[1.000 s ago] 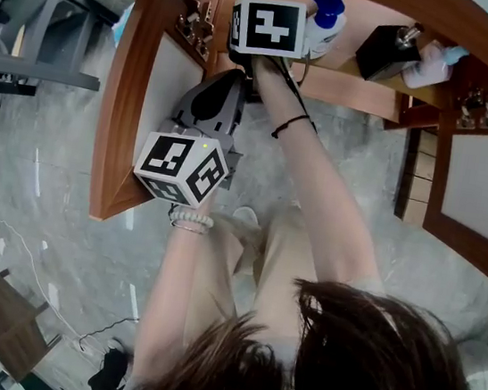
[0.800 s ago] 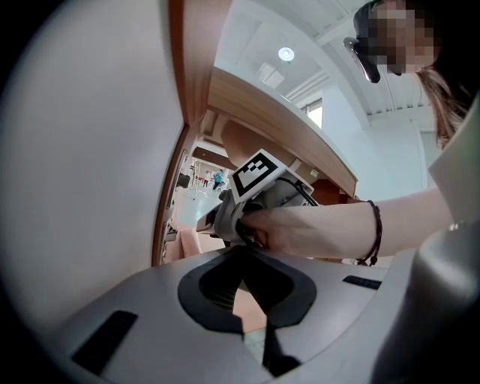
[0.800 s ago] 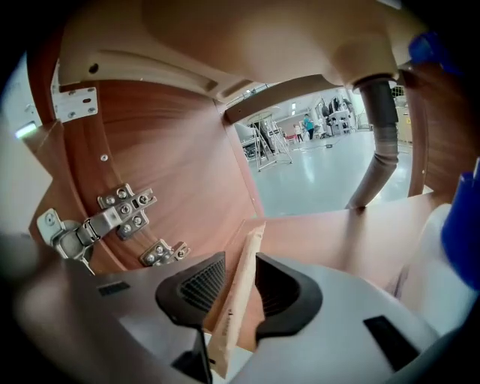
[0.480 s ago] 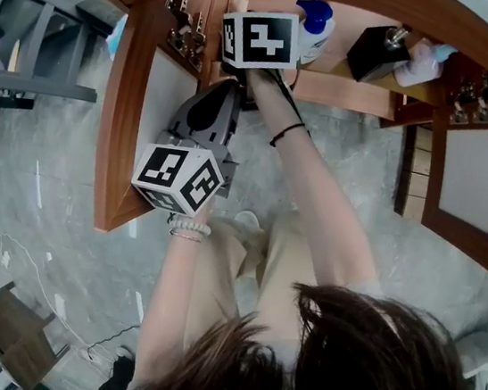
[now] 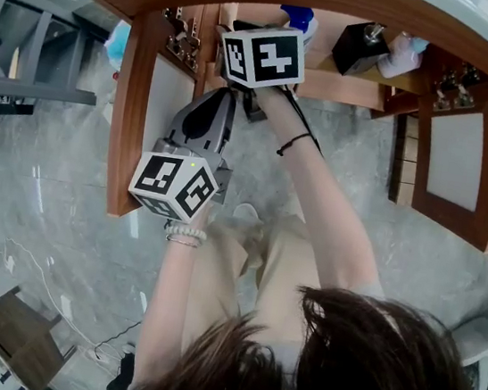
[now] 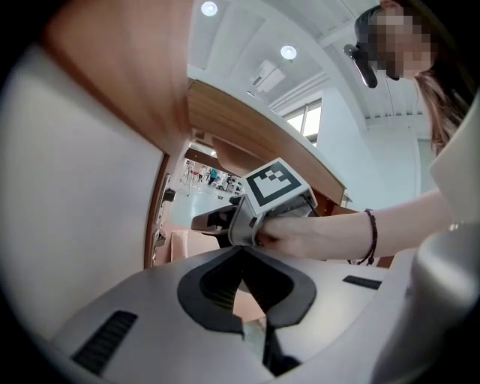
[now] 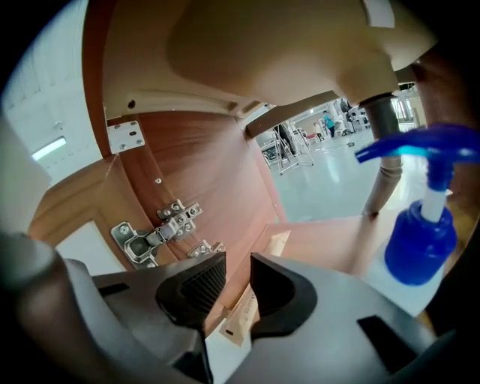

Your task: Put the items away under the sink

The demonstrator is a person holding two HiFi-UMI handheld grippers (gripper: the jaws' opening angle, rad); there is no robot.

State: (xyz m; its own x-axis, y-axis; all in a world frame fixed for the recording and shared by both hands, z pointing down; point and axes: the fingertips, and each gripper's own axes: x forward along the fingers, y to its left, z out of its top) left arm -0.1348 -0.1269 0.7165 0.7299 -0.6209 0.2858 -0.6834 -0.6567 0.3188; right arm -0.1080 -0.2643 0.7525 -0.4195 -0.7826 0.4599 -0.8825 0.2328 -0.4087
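The right gripper [image 7: 236, 276] reaches into the open wooden under-sink cabinet [image 5: 340, 88] at 12 o'clock in the head view. Its tongs stand apart with nothing between them, having just been opening. The white plastic spray bottle with a blue trigger head [image 7: 420, 241] stands upright on the cabinet floor at 3 o'clock of those tongs in the right gripper view, near them but apart, beside the pale drain pipe with a grey collar [image 7: 379, 180]. That item looks put away, so the step in hand is, I judge, getting the hand out cleanly. Draw the gripper straight back along the line it points, with the tongs left open (closing them gains nothing and could catch the trigger), and lift it a little so the underside clears the shelf's front lip. Mind the metal door hinge [image 7: 159, 226] at 9 o'clock of the tongs and the bottle's overhanging trigger at 2 o'clock; the gap between them is the way out. The left gripper [image 6: 241, 253] waits outside, its tongs together and empty, close by the open wooden cabinet door [image 5: 133, 120] at 10 o'clock. Keep it off that door so nothing swings into the right arm. A black box-shaped container [image 5: 358, 49] and a pale pink bottle with a light blue cap [image 5: 399, 51] stand further along the shelf at 1 o'clock, clear of the exit.
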